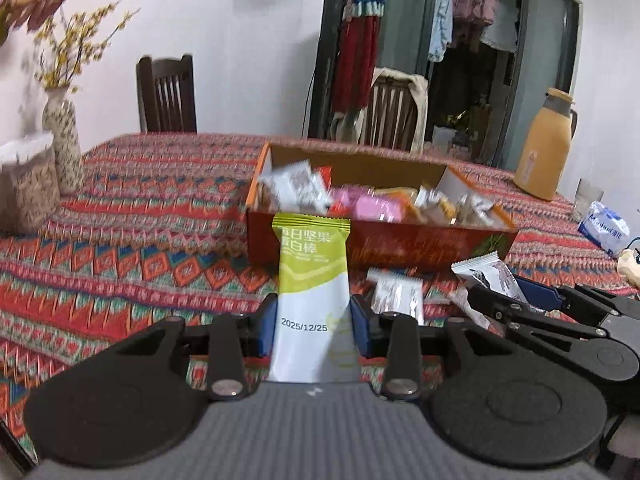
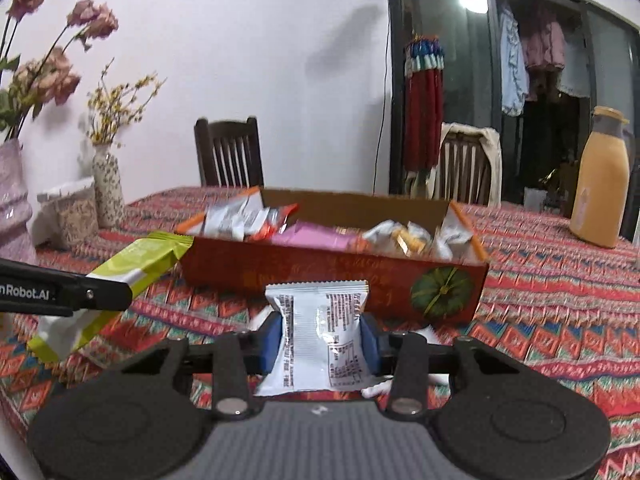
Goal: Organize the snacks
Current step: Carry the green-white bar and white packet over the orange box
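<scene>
- The left gripper (image 1: 313, 322) is angled down over the patterned tablecloth (image 1: 140, 216); its jaws are clamped on a green-and-white foil snack bar (image 1: 310, 280), held lengthwise towards the red cardboard box (image 1: 400, 242).
- The right gripper (image 2: 323, 338) is pitched likewise, jaws pinching a white foil packet (image 2: 320, 332) before that box, its long axis pointing forward.

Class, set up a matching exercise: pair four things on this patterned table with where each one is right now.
1. green and white snack bar packet
2. silver-white snack packet
3. pink snack packet
4. tan thermos jug

a. inside the red cardboard box
b. standing on the table, far right
c. between the left gripper fingers
d. between the right gripper fingers

Pairs: 1-c, 2-d, 3-a, 4-b
</scene>
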`<action>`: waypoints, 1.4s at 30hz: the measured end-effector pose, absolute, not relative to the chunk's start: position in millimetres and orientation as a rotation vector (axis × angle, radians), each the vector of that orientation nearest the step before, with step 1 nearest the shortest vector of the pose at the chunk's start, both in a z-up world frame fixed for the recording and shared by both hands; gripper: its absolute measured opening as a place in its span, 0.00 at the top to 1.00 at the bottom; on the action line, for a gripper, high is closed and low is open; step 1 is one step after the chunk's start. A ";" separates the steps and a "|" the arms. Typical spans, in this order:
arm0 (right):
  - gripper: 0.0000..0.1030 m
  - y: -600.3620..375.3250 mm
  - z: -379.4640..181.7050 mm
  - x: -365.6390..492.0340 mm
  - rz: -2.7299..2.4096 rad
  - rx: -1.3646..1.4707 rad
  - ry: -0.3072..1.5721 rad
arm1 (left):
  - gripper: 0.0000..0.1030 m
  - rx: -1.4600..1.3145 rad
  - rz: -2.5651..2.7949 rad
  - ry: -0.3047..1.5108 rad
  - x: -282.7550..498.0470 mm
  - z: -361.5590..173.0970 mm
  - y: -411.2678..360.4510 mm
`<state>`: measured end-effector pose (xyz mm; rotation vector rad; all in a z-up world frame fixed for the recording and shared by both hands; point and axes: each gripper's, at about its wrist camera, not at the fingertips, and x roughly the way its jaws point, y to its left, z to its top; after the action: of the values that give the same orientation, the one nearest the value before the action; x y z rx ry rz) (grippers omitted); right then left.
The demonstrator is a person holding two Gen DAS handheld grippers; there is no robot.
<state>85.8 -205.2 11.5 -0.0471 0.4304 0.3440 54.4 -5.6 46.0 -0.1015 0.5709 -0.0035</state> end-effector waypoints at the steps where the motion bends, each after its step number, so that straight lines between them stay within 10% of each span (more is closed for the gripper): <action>1: 0.61 -206.3 14.9 87.4 0.340 -0.045 0.419 | 0.63 -0.098 -0.005 0.561 57.0 49.6 -7.3; 27: 0.61 -210.4 73.0 210.6 0.248 0.026 0.233 | 0.63 -0.118 -0.005 0.421 185.6 109.4 -34.0; 42: 0.61 -200.1 35.9 251.5 0.214 -0.024 0.287 | 0.63 -0.095 0.046 0.452 254.7 57.6 -19.4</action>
<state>251.5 -200.1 35.9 -0.0235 0.2872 0.2144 254.7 -19.4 57.6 -0.0953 0.4516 0.0464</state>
